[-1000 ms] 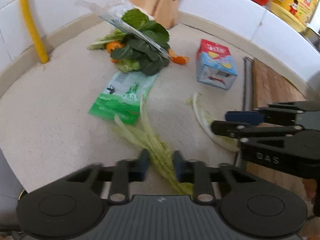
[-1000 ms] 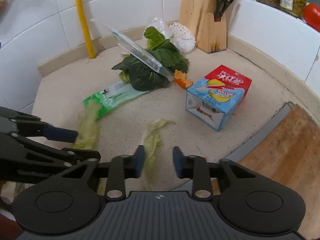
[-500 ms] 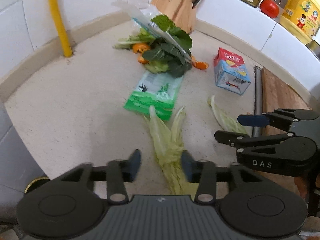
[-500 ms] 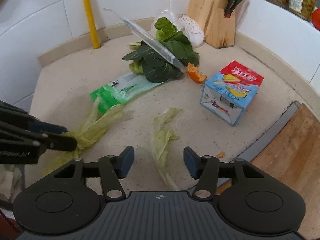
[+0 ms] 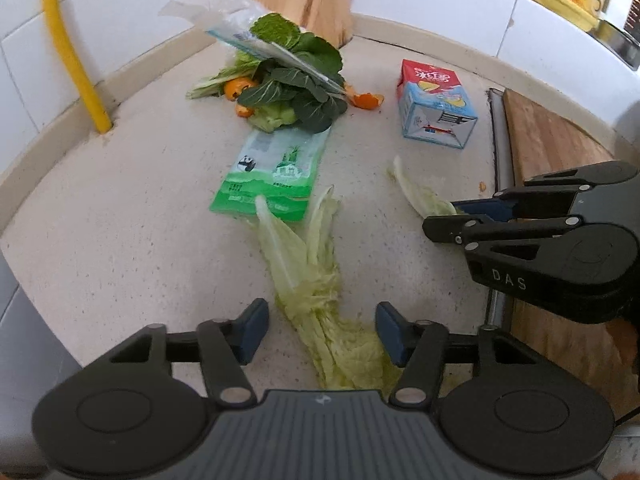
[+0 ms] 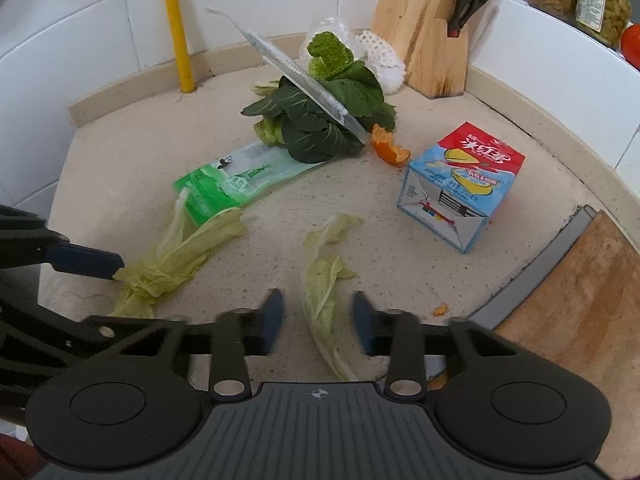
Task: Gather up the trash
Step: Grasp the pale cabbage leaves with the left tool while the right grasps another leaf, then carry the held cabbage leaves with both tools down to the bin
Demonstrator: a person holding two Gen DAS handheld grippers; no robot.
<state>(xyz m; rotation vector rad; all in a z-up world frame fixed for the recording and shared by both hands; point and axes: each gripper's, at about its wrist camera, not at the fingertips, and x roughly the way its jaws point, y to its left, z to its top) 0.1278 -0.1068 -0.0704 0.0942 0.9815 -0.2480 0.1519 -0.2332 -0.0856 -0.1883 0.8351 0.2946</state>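
Note:
A bundle of pale cabbage leaves (image 5: 316, 280) lies on the beige counter (image 5: 120, 220), running between the fingers of my left gripper (image 5: 320, 332). That gripper is open and its pads stand clear of the leaves. In the right wrist view the same bundle (image 6: 172, 256) lies beside a left finger (image 6: 84, 258). A single cabbage leaf (image 6: 320, 288) lies between the fingers of my right gripper (image 6: 318, 322). Its jaws are closing, blurred, with a gap still on each side of the leaf. From the left wrist view, the right gripper (image 5: 448, 218) sits at that leaf (image 5: 416, 196).
More litter lies further back: a green packet (image 5: 276, 168), a juice carton (image 5: 436, 112), orange peel (image 5: 366, 100) and dark greens under a plastic bag (image 5: 296, 80). A knife block (image 6: 424, 36) and yellow pipe (image 6: 176, 28) stand by the tiled wall. A wooden board (image 6: 580, 292) lies right.
My left jaws, shut on the cabbage bundle a second ago, have opened and the bundle rests on the counter. My right jaws widened around the single leaf, then narrowed.

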